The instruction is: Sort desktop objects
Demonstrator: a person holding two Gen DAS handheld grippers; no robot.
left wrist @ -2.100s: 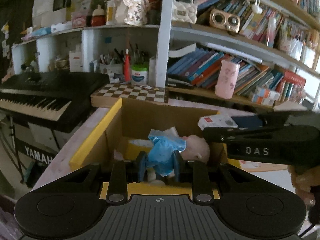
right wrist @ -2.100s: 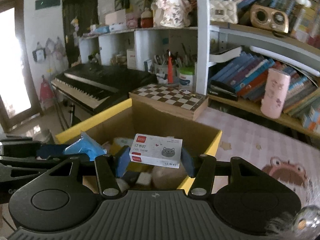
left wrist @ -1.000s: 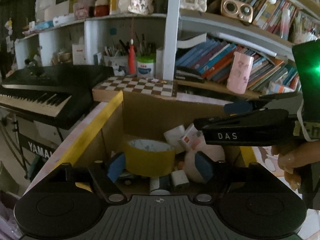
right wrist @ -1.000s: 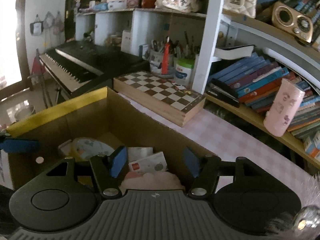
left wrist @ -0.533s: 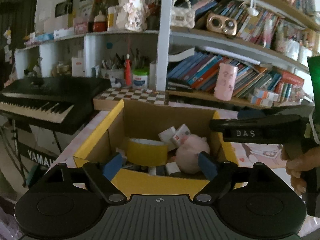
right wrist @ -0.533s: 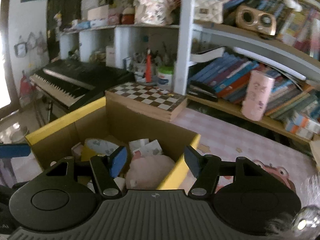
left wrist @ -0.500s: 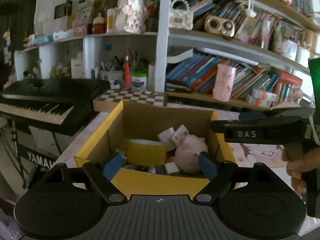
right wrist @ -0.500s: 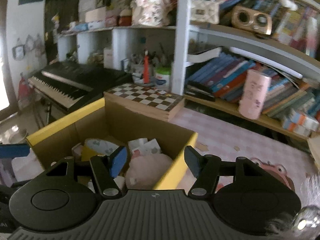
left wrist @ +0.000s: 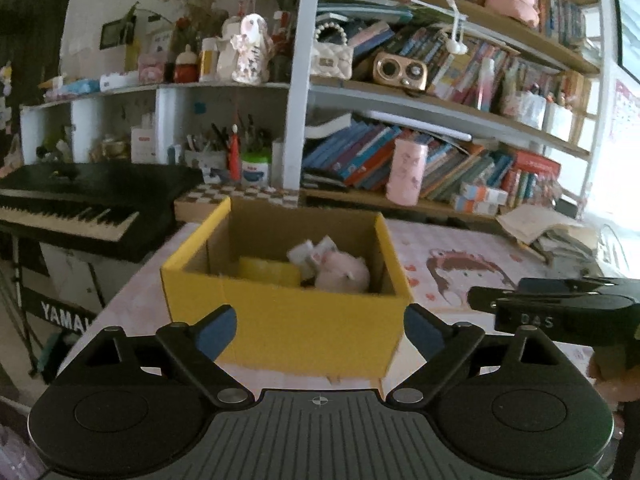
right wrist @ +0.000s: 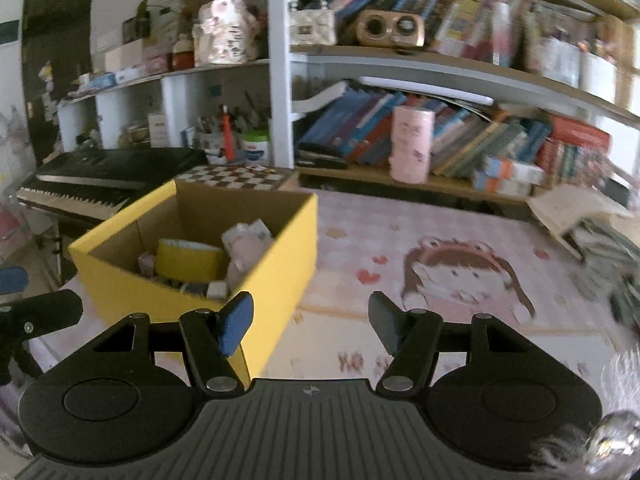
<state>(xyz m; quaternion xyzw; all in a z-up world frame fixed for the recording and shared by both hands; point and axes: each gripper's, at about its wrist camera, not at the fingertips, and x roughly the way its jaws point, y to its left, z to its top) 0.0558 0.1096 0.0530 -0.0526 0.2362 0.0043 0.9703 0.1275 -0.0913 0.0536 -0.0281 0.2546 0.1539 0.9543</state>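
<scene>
Both grippers hang empty before a filled yellow cardboard box [left wrist: 280, 320] at the tabletop's [right wrist: 460, 220] left edge.

The left gripper [left wrist: 320, 332] and right gripper [right wrist: 310, 324] hold their fingers wide apart. Inside the box lie a yellow tape roll [right wrist: 188, 260] and a pink plush toy [left wrist: 340, 274]; bare pink mat stretches to its right.

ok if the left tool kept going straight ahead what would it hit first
Most likely the near yellow wall of the cardboard box, which sits right between the open left tool fingers. How far off it is can't be judged.
</scene>
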